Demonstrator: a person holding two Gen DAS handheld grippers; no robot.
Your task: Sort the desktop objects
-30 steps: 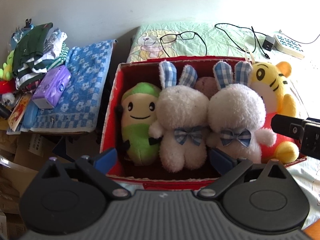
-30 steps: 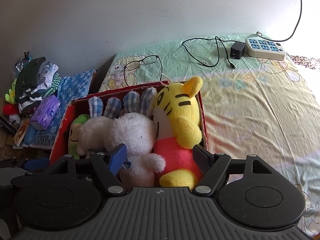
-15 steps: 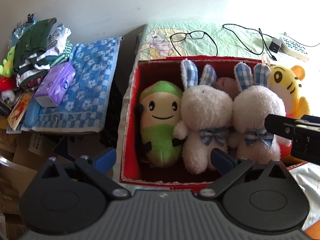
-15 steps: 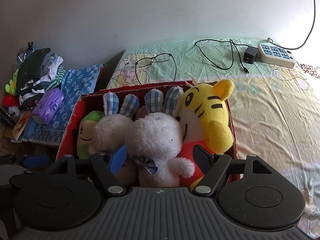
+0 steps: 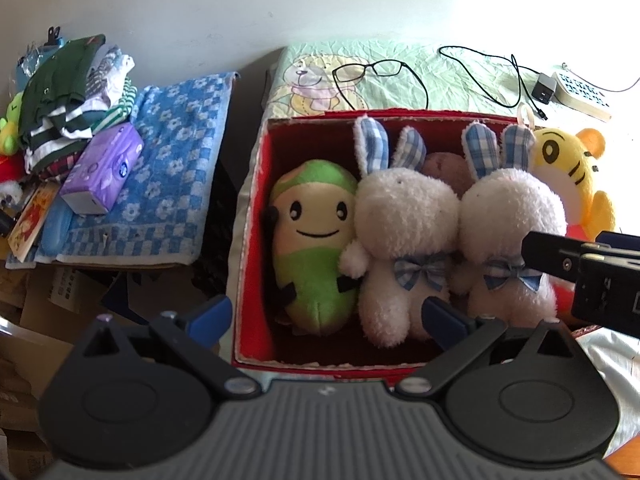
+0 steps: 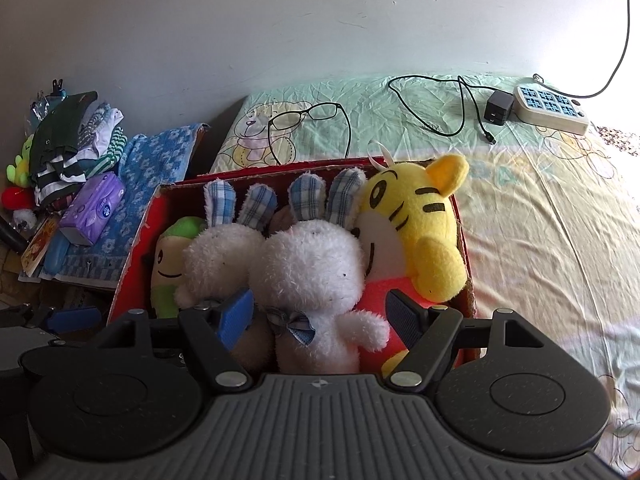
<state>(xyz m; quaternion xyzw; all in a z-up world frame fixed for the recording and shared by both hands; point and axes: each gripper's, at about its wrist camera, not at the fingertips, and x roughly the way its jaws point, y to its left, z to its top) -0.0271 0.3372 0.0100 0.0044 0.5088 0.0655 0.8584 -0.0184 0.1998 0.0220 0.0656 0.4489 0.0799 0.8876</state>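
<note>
— Plush toys are packed side by side in the red cardboard box [image 5: 256,216] set on the bed sheet [image 6: 540,216]. How can they be expected to handle?

— Softness and lightness are to be expected; nothing in the box looks fragile or slippery. The yellow tiger plush [image 6: 416,224] is the largest and is pressed against the right wall of the box. It would best be taken by the head or an ear, where the stuffing can be squeezed. The two white rabbit plushes are next in size, the right one [image 6: 312,276] touching the tiger, the left one [image 5: 400,240] touching the green bean-shaped plush [image 5: 316,240]. Their checked ears stand up and could be pinched, though the body gives a fuller hold.

— And the grippers?

— The left gripper [image 5: 326,314] is spread wide with nothing between its blue pads, held in front of the box's near-left corner. The right gripper [image 6: 320,316] is likewise spread and empty, with the right rabbit seen between its fingers; contact cannot be told.

— What stands in the way?

— Tight packing is judged the main hindrance: one toy lifted may drag its neighbour. A brown plush is hidden behind the rabbits. Well apart lie a blue flowered towel [image 5: 168,176], a purple tissue pack [image 5: 102,168], a power strip [image 6: 552,108], a black charger with cable [image 6: 498,106] and eyeglasses [image 6: 304,116].
</note>
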